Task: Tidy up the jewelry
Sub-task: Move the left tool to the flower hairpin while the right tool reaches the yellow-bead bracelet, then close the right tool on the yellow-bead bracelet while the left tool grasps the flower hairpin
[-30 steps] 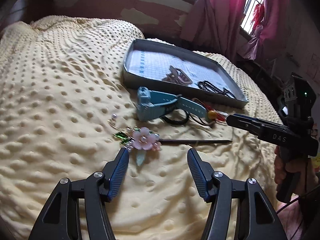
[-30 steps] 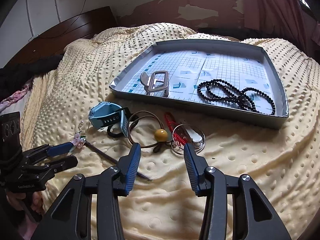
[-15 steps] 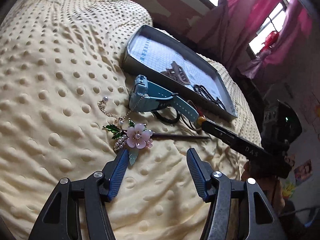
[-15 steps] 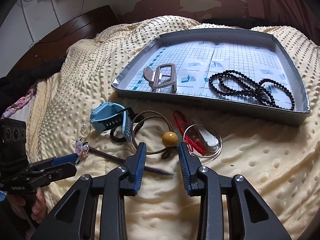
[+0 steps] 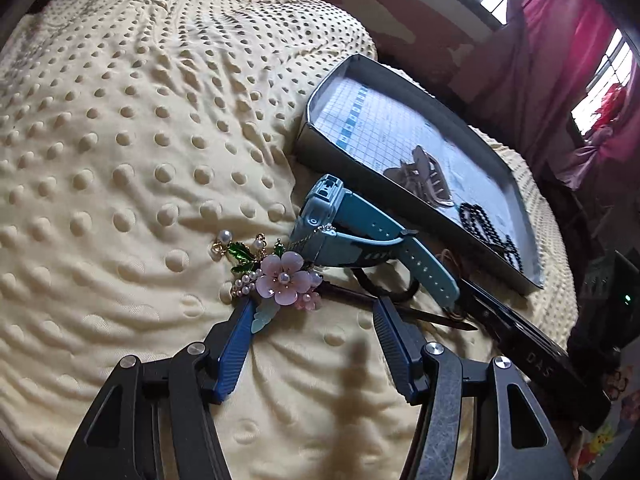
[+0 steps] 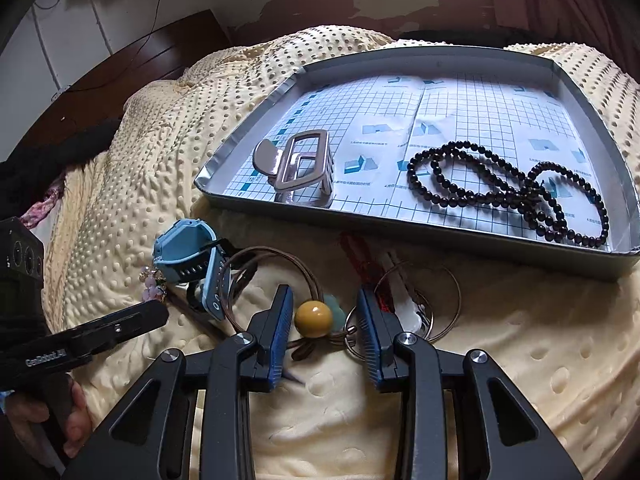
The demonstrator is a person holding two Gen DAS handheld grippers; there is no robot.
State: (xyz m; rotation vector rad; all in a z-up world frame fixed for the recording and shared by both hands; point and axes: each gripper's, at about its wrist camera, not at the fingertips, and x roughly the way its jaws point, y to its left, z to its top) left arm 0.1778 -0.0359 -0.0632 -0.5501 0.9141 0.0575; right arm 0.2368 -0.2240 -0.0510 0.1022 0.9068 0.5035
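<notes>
Nearest to me, the left gripper is spread wide, low over the bed, which is covered with a cream dotted blanket. Its left finger tip sits right against the pale leaf of a flower hairpin, and its right finger lies close over the pin's dark stick; the jaws have nothing clamped between them. The hairpin lies flat on the blanket, its pink blossom, pearls and green leaves just beside a blue watch, which stands on its side with the strap trailing toward the right gripper.

The right gripper is also released, its two fingers set either side of a yellow bead on a brown hair tie. The bead sits between the fingers, and I cannot tell whether either one touches it. A pale green piece peeks out just behind the bead. To the right of the bead lie thin metal rings with a white piece inside, and a red beaded strand runs back from them toward the tray. At the lower left of the right wrist view a hand holds the handle of the left gripper.

Farther back, a grey tray rests on the blanket, lined with gridded paper. Inside it, toward its left end, lies a beige hair claw; toward the right a string of dark beads lies in loose loops. Beyond the bed are a peeling wall and pink curtains at a window.
</notes>
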